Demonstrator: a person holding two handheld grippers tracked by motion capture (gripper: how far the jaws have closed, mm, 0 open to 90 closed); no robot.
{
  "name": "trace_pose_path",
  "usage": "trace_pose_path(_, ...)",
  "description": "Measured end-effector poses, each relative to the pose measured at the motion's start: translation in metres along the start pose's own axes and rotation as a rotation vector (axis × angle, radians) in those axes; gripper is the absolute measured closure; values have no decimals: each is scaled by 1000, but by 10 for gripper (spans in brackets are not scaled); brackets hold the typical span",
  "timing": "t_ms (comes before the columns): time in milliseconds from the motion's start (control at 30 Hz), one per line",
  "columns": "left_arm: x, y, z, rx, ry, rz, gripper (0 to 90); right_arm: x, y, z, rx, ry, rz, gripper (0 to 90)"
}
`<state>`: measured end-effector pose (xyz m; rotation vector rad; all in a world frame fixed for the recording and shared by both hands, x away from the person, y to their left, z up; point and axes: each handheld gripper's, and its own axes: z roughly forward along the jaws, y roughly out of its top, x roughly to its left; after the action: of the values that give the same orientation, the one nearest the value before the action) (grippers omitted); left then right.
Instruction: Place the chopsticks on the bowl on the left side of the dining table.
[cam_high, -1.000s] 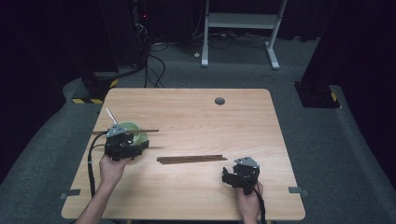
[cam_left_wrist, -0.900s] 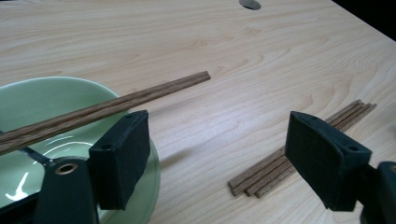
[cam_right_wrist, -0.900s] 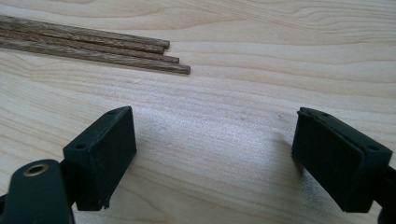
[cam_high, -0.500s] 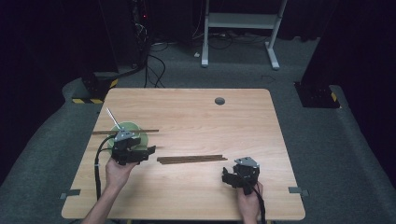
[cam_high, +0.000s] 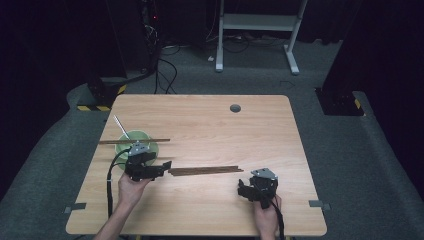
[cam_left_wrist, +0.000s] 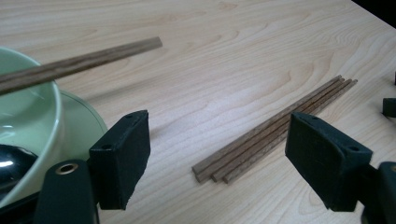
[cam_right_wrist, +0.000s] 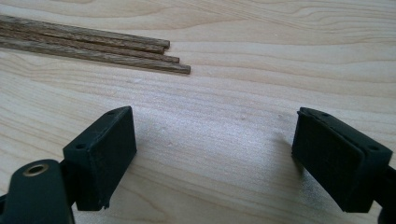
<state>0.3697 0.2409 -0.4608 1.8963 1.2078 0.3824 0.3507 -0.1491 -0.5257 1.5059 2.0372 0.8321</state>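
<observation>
Beside the green bowl (cam_high: 142, 146), the left tool (cam_high: 161, 167) (jaws wide) faces the chopsticks (cam_high: 205, 171).

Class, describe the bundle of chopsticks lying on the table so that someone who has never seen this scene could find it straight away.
Start at the wooden table and find the green bowl near its left edge. Just right of it, between the left claw and the right claw, lies the bundle of chopsticks, flat on the wood. Unlike the chopsticks across the bowl, this bundle is three side by side.
</observation>
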Motion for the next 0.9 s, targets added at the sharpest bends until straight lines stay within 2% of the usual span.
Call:
trace_pose_path(300,-1,-11,5,21,-3,-8,230,0,0,0,-1,0,0,133)
trace_pose_path(500,1,-17,7,28,-12,-33,230,0,0,0,-1,0,0,133)
trace_pose_path(800,4,-29,11,40,4,-56,231,0,0,0,-1,0,-1,133)
trace_pose_path(900,5,-32,12,46,17,-50,233,0,0,0,-1,0,-1,133)
